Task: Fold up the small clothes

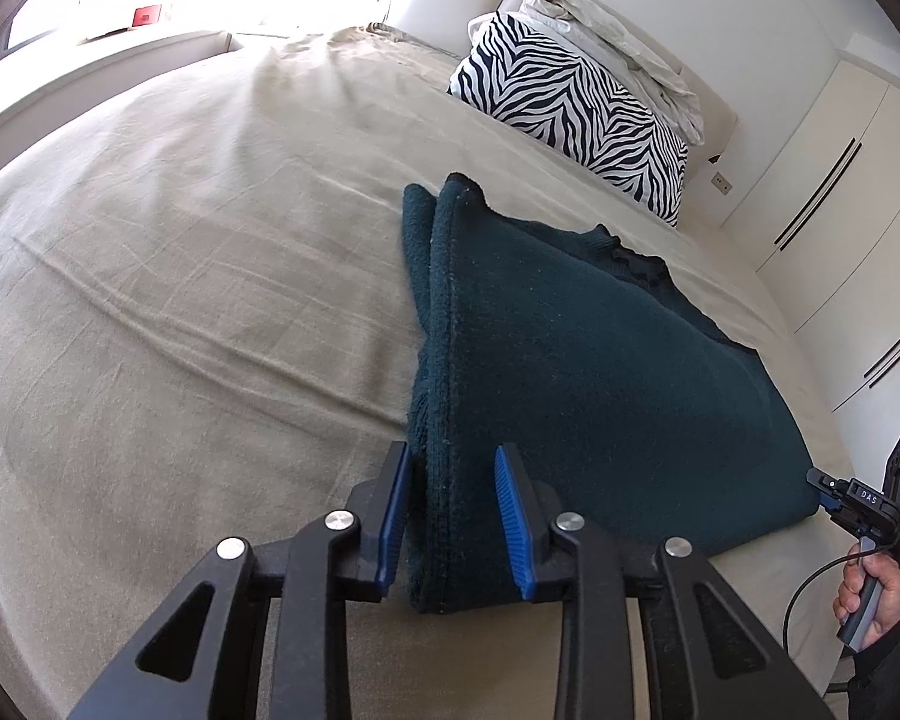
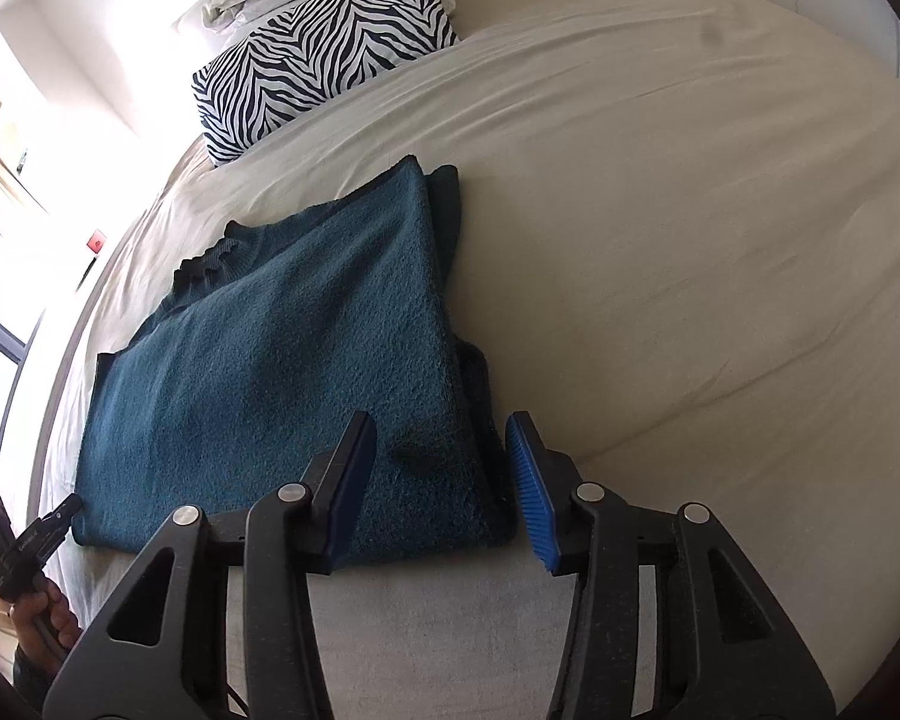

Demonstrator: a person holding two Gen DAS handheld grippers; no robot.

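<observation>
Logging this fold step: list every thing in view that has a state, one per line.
teal sweater: flat on the bed, sides folded inward, two near corners between jaws.
left gripper: jaws around the sweater's folded edge, left pad touching, right pad apart.
right gripper: jaws around the other corner, right pad apart.
zebra pillow: lying at the headboard.
bed sheet: spread, wrinkled.

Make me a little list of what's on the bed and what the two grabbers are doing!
surface: bed with a beige sheet
garment: teal sweater, lying partly folded
near headboard: zebra pillow, white bedding piled behind it
left gripper: fingers astride the sweater's left folded edge, not clearly squeezing
right gripper: fingers astride the sweater's right near corner, gap visible beside one pad
sweater position: flat on the sheet, not lifted
</observation>
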